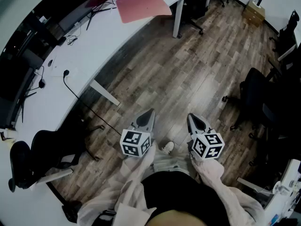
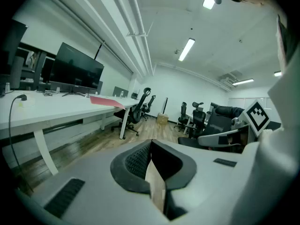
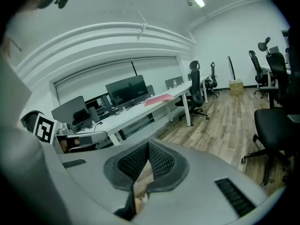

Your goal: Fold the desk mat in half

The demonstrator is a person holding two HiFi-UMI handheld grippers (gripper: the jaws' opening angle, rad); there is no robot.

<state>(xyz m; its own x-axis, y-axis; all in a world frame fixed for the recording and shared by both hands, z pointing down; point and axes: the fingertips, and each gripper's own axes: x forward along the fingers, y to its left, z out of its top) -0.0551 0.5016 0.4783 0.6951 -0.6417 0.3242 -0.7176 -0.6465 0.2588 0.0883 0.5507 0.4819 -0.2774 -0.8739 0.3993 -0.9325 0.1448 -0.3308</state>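
Left gripper: jaws together, nothing between them; I hold it low over the wood floor.
Right gripper: likewise closed and empty.
Pink desk mat: flat and unfolded on the white desk, well apart from both.
Progress, as I judge it: none; approach, grip and fold all remain.

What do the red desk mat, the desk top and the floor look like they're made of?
Desk mat: probably soft leatherette or rubber, matte; thin, flat, rounded corners.
Desk top: likely laminate, smooth even white.
Floor: wood or wood-look planks, slight sheen; grain and seams show.
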